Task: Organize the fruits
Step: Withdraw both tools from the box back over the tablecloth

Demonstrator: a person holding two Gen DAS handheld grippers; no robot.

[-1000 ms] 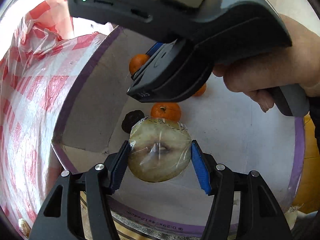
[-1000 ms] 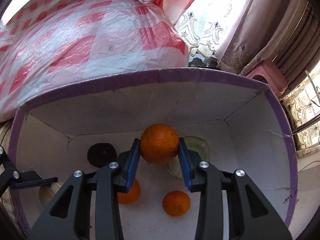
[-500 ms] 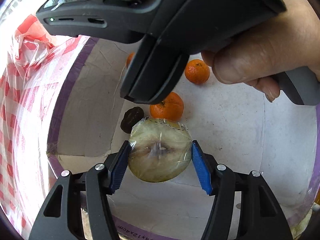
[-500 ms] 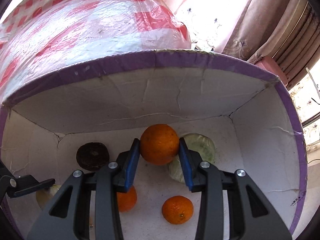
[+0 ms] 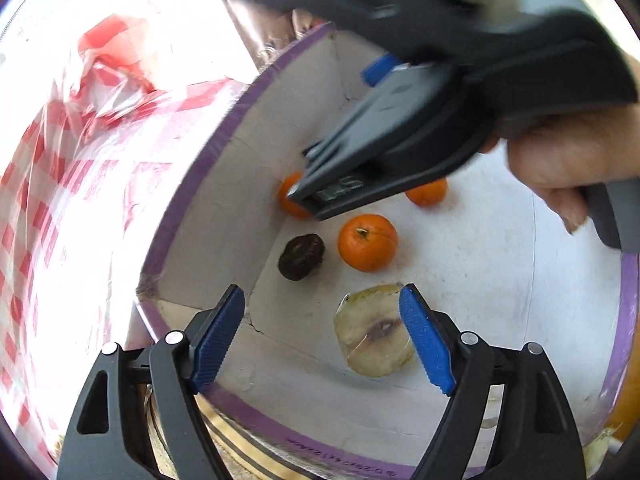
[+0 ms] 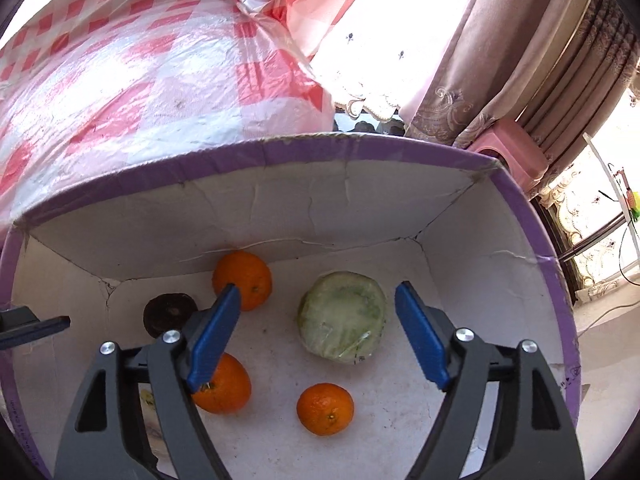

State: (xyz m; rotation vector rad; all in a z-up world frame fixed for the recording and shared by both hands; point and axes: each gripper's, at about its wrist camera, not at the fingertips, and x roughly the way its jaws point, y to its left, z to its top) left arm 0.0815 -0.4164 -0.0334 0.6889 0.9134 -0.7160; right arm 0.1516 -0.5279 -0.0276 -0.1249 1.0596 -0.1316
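Left wrist view: wrapped fruit half [image 5: 374, 334], cut face up under cling film, lies on the floor of the purple-rimmed box [image 5: 224, 128], right at my left tool's [image 5: 322, 340] right pad but not pressed by it. My left tool's jaws have just been opening and stand wide, nothing gripped. Just past the half sit an orange [image 5: 367, 242] and a dark round fruit [image 5: 301, 256]; two more oranges further back are partly hidden by my right tool's body, which crosses the top of this view with my hand [image 5: 568, 160] on its handle.

Right wrist view: the orange by the back wall [image 6: 243, 279] rests on the box floor, just behind my right tool's [image 6: 318, 338] left pad. That tool's jaws have just been opening too; they are wide apart and hold nothing. Between them, lower down, is a pale green wrapped fruit [image 6: 343, 316], rounded side up. The dark fruit is left of that orange; two more oranges lie nearer me. Red-checked plastic bag [image 6: 132, 76] outside the box, behind its back wall.

All fruit seen is in the box, so this drop looks done.

Risks, my guess: round oranges can roll on the flat floor if a pad clips them on the way out. The left tool's right pad is close enough to the wrapped half to snag the film and drag or flip it. Both tools are crowded over one box, so they could knock together while lifting clear.
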